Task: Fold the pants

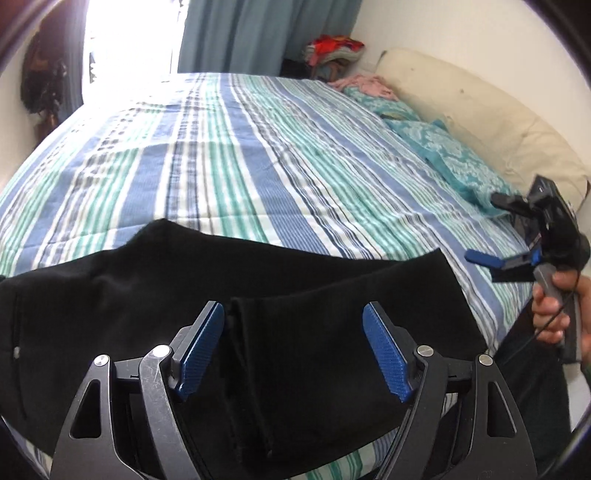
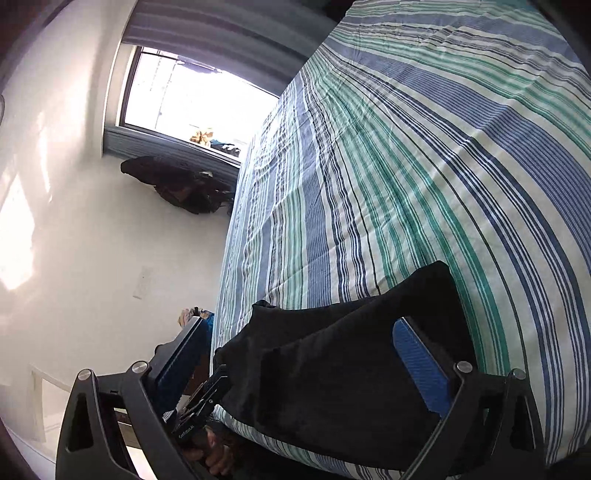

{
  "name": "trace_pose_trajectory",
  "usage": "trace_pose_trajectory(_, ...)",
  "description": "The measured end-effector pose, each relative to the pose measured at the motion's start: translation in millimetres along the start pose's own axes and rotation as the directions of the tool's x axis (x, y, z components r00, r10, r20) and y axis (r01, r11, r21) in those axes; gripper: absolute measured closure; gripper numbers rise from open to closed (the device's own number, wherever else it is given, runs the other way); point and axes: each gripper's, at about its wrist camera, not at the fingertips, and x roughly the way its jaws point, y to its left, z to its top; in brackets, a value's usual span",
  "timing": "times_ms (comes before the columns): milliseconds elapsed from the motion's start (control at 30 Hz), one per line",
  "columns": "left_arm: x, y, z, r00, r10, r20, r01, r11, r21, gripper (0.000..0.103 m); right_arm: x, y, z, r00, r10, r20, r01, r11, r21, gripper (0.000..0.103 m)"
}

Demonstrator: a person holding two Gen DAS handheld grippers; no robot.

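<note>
Black pants [image 1: 258, 295] lie folded over near the front edge of the striped bed [image 1: 258, 155]. My left gripper [image 1: 293, 314] is open just above them, its blue pads either side of a fold edge, holding nothing. My right gripper [image 1: 480, 236] shows at the right of the left wrist view, open, off the pants' right end above the bed. In the right wrist view the pants [image 2: 351, 350] lie between the open jaws of the right gripper [image 2: 306, 332], which is rolled sideways. The left gripper [image 2: 207, 402] and the hand show below.
A cream bolster [image 1: 480, 110], teal patterned pillows [image 1: 443, 147] and pink cloth [image 1: 365, 83] lie along the bed's right side. A clothes pile [image 1: 334, 50] and blue curtain [image 1: 258, 33] stand at the back. A dark bag [image 2: 173, 184] sits by the window wall.
</note>
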Motion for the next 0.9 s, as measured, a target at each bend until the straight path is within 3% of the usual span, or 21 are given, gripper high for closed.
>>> trace_pose_trajectory(67,32,-6,-6,0.995,0.034,-0.092,-0.03,0.998,0.046,0.027,24,-20,12,0.998,-0.012,-0.059,0.015,0.998,0.06,0.003)
trace_pose_trajectory(133,50,-5,-17,0.986,0.072,-0.148,-0.062,0.996,0.071,0.033,47,-51,15,0.992,-0.079,-0.097,0.092,0.987,0.131,0.003)
trace_pose_trajectory(267,38,-10,-25,0.989,0.082,-0.123,-0.069,0.992,0.107,0.031,50,-57,10,0.994,-0.097,-0.059,0.104,0.985,0.136,0.003)
trace_pose_trajectory(367,34,-1,-29,0.989,0.09,-0.12,-0.081,0.994,0.073,0.03,17,-27,-5,0.998,-0.07,0.003,0.07,0.996,0.048,0.003)
trace_pose_trajectory(467,29,8,-35,0.993,0.05,-0.108,-0.048,0.999,0.018,0.03,-16,-6,-39,1.0,-0.018,0.012,0.018,1.0,0.022,0.003)
trace_pose_trajectory(533,28,7,-40,0.994,0.049,-0.1,-0.047,0.999,0.023,0.03,-25,-10,-68,1.0,-0.009,0.017,0.008,0.999,0.048,0.002)
trace_pose_trajectory(633,30,2,-42,0.992,0.073,-0.099,-0.068,0.996,0.05,0.028,-11,-49,-101,0.996,-0.083,-0.045,0.089,0.986,0.141,0.006)
trace_pose_trajectory(733,26,3,-40,0.993,0.067,-0.1,-0.064,0.997,0.042,0.028,-25,-42,-106,0.995,-0.079,0.058,0.071,0.99,0.125,0.009)
trace_pose_trajectory(800,24,7,-40,0.994,0.053,-0.095,-0.052,0.999,0.014,0.028,-37,-15,-101,0.981,-0.122,0.151,0.121,0.993,0.016,0.009)
trace_pose_trajectory(833,25,8,-39,0.994,0.048,-0.096,-0.048,0.999,0.002,0.028,-40,1,-98,0.966,-0.172,0.191,0.187,0.981,-0.061,0.009)
trace_pose_trajectory(867,26,9,-39,0.994,0.049,-0.097,-0.05,0.999,-0.003,0.028,-39,17,-94,0.941,-0.248,0.229,0.283,0.949,-0.138,0.007)
trace_pose_trajectory(900,26,8,-39,0.994,0.054,-0.096,-0.054,0.999,-0.001,0.028,-35,29,-91,0.901,-0.338,0.271,0.398,0.894,-0.208,0.006)
